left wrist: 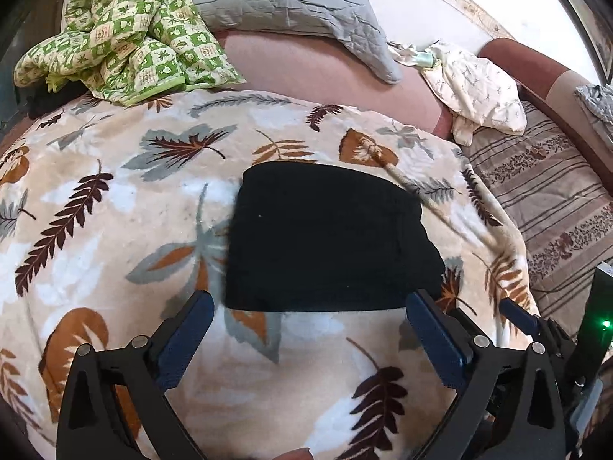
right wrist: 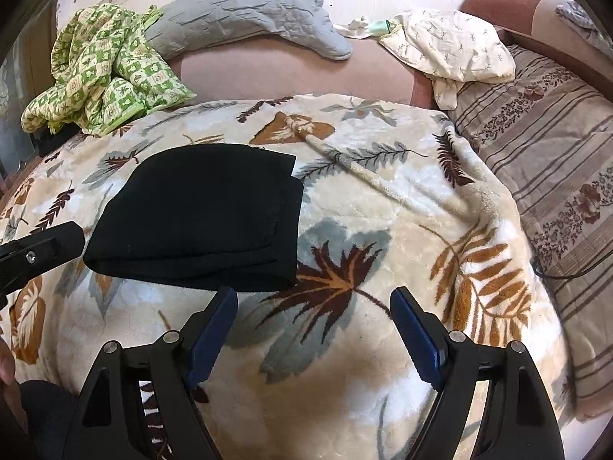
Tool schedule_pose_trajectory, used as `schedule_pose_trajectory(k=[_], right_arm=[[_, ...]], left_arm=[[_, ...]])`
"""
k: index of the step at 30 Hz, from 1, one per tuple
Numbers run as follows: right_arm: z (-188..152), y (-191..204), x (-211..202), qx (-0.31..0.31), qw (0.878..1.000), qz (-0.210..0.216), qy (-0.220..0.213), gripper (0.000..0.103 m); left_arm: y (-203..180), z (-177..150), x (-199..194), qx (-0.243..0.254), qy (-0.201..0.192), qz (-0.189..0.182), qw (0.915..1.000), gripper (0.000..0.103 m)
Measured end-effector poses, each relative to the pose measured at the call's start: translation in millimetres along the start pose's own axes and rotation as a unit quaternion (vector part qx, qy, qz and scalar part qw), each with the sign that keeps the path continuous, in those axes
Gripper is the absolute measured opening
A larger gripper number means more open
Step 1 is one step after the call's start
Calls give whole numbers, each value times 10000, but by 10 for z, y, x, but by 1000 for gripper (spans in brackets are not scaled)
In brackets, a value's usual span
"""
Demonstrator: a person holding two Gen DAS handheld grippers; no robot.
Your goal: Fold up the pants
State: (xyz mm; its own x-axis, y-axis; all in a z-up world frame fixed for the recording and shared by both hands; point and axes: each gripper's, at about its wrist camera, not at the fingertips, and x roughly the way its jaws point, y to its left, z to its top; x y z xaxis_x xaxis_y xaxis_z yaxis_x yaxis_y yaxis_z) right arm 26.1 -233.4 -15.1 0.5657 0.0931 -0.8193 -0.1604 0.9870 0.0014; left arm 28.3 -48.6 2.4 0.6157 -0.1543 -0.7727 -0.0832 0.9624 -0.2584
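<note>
The black pants lie folded into a compact rectangle on the leaf-print blanket. My left gripper hovers at the near edge of the bundle, jaws wide apart, with nothing pressed between its blue pads. In the right wrist view the folded pants sit left of centre. My right gripper stands open over bare blanket, just right of the bundle's near corner and clear of it. One finger of the left gripper shows at the left edge of that view.
A green checked quilt is heaped at the back left, beside a grey pillow. A cream printed cloth lies at the back right. A striped floral mattress cover runs along the right. A blanket ridge crosses behind the pants.
</note>
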Motion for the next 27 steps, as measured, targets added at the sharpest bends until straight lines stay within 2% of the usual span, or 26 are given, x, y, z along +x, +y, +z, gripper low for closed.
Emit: schedule_pose_trajectory(k=[6, 12, 16, 27], right_arm=[[0, 8, 6, -41, 10000, -9, 7, 83], [-5, 23, -2, -79, 10000, -15, -19, 83], [-6, 29, 3, -90, 10000, -8, -29, 83], [-8, 28, -3, -86, 10000, -7, -29, 83]], left_arm=[[80, 29, 15, -85, -47, -138, 9999, 102], [59, 25, 43, -45, -3, -32, 10000, 102], [43, 27, 39, -38, -8, -94, 9999, 102], [-7, -15, 6, 174, -150, -290, 9993, 102]])
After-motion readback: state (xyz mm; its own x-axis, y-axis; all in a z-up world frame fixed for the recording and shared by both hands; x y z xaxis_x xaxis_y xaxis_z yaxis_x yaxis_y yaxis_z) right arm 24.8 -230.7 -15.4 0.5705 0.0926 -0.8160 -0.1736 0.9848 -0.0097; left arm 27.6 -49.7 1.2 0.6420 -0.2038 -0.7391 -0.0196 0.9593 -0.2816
